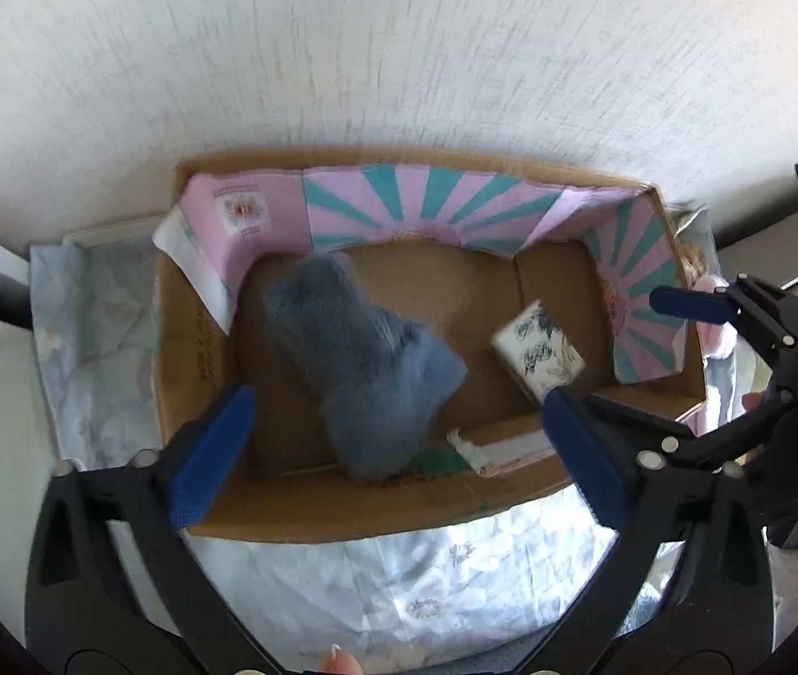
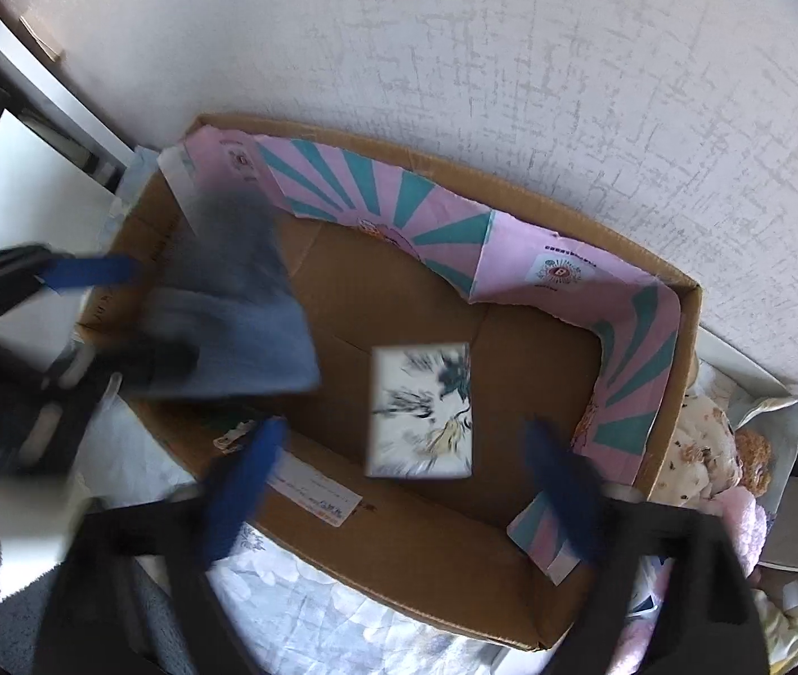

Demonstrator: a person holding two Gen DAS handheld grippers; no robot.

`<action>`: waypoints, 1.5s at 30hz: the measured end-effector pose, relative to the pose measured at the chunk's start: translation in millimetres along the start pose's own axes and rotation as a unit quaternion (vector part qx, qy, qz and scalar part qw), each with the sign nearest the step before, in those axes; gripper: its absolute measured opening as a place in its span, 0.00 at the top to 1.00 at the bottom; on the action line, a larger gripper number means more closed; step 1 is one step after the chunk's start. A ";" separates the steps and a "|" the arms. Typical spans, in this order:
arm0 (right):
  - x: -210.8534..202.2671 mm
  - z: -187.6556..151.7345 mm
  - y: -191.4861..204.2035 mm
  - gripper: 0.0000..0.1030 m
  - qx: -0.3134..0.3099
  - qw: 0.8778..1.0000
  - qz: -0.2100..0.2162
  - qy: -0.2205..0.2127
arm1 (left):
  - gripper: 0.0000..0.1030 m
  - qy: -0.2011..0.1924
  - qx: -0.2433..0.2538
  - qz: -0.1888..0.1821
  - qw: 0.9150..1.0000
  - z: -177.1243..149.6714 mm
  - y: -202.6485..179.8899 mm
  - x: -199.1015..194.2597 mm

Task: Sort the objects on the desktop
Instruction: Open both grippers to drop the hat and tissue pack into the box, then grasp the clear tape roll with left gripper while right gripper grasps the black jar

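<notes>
a: what could go wrong from here?

b: the near wall of the cardboard box [image 1: 376, 512] could be clipped by either claw if one is lowered without being carried further in, and the shallow box could be shoved across the floral cloth [image 1: 399, 590] it sits on. both views are blurred, so quick motion is judged likely, and that would make such a knock harder to avoid.

a: and the things inside?

b: the grey-blue fabric piece [image 1: 359, 360] is seen over the box's left half, smeared by blur; whether it is resting on the floor of the box or in the air cannot be told. if it settles over the green item and white label by the near wall, these could be buried. the small printed white box [image 2: 420, 410] lies right of centre on the box floor, apart from the fabric. the loose pink and teal paper lining [image 1: 427, 202] along the far and right walls could be snagged and dragged.

a: how are the claws standing?

b: the left claw [image 1: 399, 450] is spread wide above the near wall, nothing held or touched between its blue pads. the right claw [image 2: 410, 484] is likewise spread wide and empty, hanging over the near-right part of the box, the printed box just beyond it.
</notes>
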State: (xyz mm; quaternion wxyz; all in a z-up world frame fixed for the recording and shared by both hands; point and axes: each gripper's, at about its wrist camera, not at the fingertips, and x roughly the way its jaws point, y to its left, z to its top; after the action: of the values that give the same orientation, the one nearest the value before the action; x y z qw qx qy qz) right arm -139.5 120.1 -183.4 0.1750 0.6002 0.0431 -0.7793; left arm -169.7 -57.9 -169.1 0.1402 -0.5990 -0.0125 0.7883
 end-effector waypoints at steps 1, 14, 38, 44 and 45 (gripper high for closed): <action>-5.1 -1.8 -2.4 0.09 -0.002 1.000 -0.002 -0.007 | 0.00 -0.005 0.000 -0.001 1.000 -0.1 -0.2 -2.8; -66.0 -3.1 -0.4 0.06 -0.029 0.994 -0.077 -0.068 | 0.00 -0.077 0.022 -0.015 0.997 -6.7 -31.2 -54.0; -150.0 -135.6 -84.5 0.06 0.029 0.990 -0.091 -0.103 | 0.00 -0.134 0.072 -0.028 0.988 -62.5 -129.0 -79.8; -128.9 -174.0 -106.4 0.06 0.033 0.993 -0.075 -0.079 | 0.00 -0.109 0.106 -0.033 0.988 -92.2 -168.2 -45.1; -125.6 -179.4 -110.2 0.06 0.034 0.994 -0.070 -0.076 | 0.01 -0.107 0.112 -0.038 0.987 -96.5 -173.8 -41.1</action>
State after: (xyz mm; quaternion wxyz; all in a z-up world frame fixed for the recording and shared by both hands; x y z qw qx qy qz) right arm 17.2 300.6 -129.2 0.1024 0.5399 0.0453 -0.8343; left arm -32.5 85.0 -125.1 0.2336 -0.4908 0.0382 0.8385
